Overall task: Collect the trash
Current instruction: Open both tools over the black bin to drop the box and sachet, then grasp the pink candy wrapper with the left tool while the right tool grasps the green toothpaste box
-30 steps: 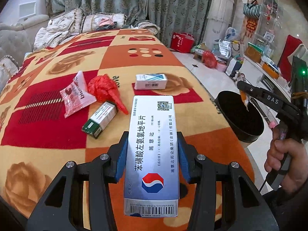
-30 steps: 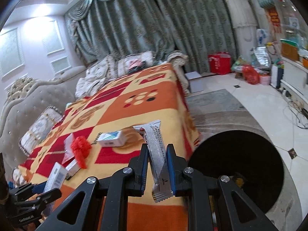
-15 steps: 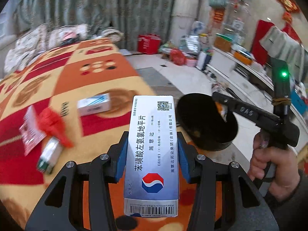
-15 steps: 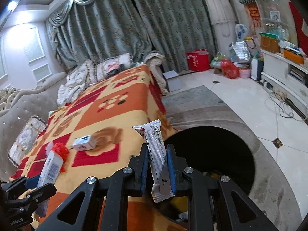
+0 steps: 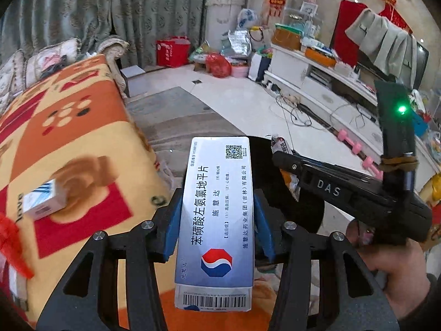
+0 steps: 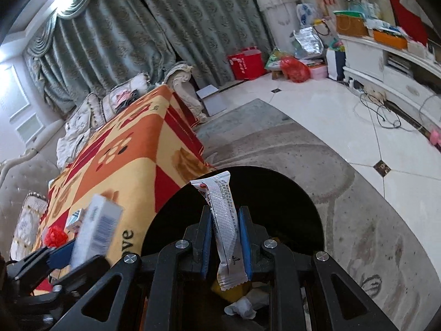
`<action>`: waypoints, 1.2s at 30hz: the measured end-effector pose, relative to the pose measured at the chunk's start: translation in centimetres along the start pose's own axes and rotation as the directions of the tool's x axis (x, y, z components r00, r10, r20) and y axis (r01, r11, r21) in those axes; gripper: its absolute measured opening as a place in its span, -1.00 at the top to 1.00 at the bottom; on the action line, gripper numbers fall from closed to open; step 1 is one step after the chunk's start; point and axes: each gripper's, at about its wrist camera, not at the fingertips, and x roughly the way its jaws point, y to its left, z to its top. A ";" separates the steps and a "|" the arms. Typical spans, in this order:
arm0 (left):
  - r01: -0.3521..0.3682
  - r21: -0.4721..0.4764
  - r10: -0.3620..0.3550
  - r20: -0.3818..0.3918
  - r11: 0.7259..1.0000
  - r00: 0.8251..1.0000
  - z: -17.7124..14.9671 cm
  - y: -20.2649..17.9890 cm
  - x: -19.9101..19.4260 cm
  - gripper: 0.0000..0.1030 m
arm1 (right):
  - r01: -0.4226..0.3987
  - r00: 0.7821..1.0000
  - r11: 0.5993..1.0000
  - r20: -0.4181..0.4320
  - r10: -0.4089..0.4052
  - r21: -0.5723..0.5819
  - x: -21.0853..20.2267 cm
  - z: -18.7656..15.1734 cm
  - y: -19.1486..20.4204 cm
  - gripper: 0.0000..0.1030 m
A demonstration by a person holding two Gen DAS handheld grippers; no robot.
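My left gripper (image 5: pixel 217 193) has a long silver-blue medicine box (image 5: pixel 217 215) between its blue pads; the jaws are opening, and the box still sits upright between them. It hangs at the bed's edge, in front of the black trash bin (image 5: pixel 308 212). My right gripper (image 6: pixel 224 211) is shut on a white snack wrapper (image 6: pixel 217 187), directly over the black bin (image 6: pixel 289 193). Crumpled trash (image 6: pixel 245 303) lies inside the bin. A small white-blue box (image 5: pixel 41 198) and red crumpled plastic (image 5: pixel 11 240) stay on the blanket.
The orange-red patterned blanket (image 5: pixel 69 138) covers the bed at left. A grey rug (image 6: pixel 275 138) lies under the bin on white tiles. Cables (image 5: pixel 297 113), a white TV cabinet (image 5: pixel 317 82), pink dumbbells (image 5: pixel 355 146) and red bags (image 5: pixel 217 64) stand further right.
Both grippers swung right, off the bed and toward the bin. The right gripper with the wrapper now hangs over the bin's mouth. The left gripper's box reached the bed edge beside the bin.
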 end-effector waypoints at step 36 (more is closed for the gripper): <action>-0.403 -0.633 0.491 -0.040 0.662 0.870 -21.5 29.6 -17.9 -0.10 | -0.488 0.851 0.834 -0.354 0.389 -0.256 4.8 -12.5 31.6 -0.16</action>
